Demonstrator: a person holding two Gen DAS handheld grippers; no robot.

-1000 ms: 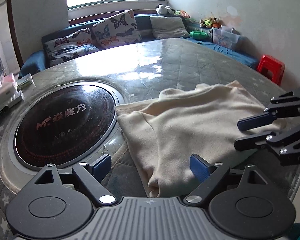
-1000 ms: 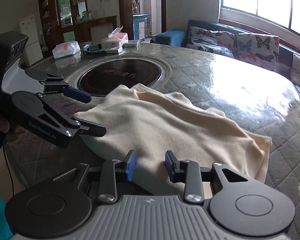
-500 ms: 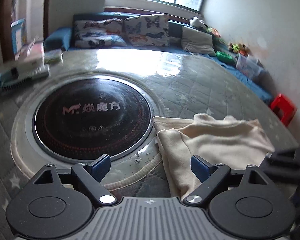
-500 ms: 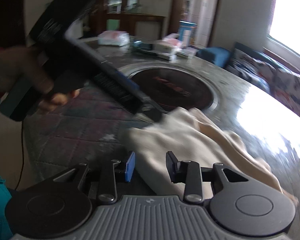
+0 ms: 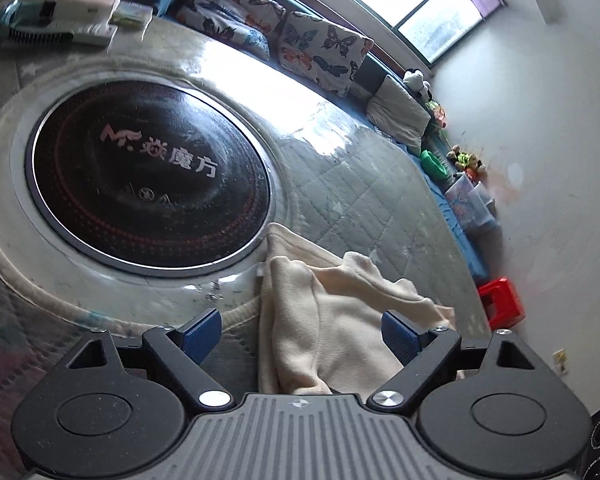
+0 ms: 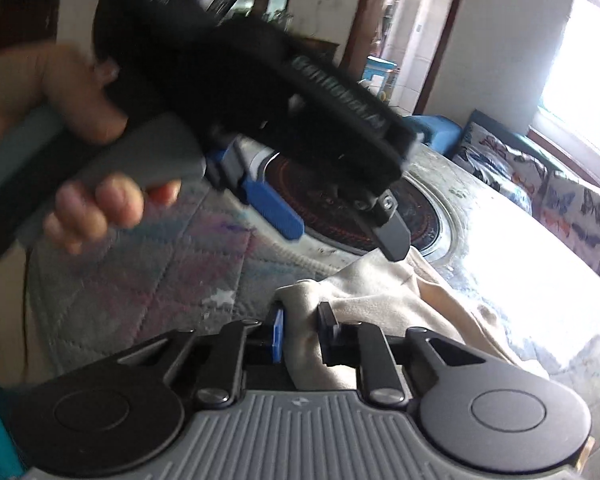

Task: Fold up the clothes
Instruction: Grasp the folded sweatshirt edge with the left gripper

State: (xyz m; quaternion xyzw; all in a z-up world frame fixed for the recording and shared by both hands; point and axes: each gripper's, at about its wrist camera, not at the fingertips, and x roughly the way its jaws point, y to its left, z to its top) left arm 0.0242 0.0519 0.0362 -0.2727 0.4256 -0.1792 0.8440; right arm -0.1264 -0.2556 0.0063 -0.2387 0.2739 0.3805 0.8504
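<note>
The cream sweater (image 5: pixel 340 320) sits bunched up on the quilted counter (image 5: pixel 364 200), right next to the round black cooktop (image 5: pixel 148 176), with one edge touching its rim. The left hand-held gripper (image 5: pixel 302 334) is spread wide over the near end of the sweater, not pinching anything. The right hand-held gripper (image 6: pixel 300 330) is nearly closed and has a fold of the sweater (image 6: pixel 380 304) clamped between its pads. A person's hand (image 6: pixel 80 152) grips the left one's handle.
</note>
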